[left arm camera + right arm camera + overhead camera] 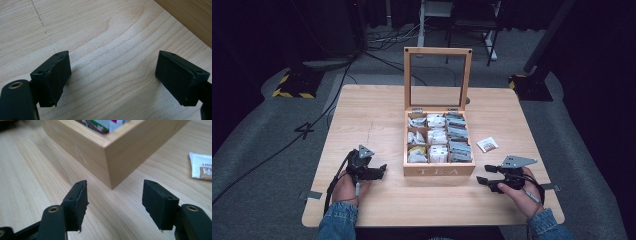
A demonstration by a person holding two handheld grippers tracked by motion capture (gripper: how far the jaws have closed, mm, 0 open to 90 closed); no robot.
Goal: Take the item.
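I am holding my left gripper [380,172] low over the table [372,115], just left of the tea box [439,170], its jaws standing apart with nothing but bare wood between them. My right gripper [482,174] is pointing at the near right corner of the box, jaws also apart and gripping nothing.

The box is sitting in the middle of the table with its lid [437,50] standing upright at the far side and its compartments filled with tea bags. One loose sachet [487,144] is lying flat on the table just right of the box, a little farther off than my right gripper.

I am judging this as the approach, with no pick made yet. The next move, as I am reading it, calls for swinging the right gripper out to the right and farther off, bringing its pads down either side of the flat sachet and pinching an edge, since it is lying thin against the wood.
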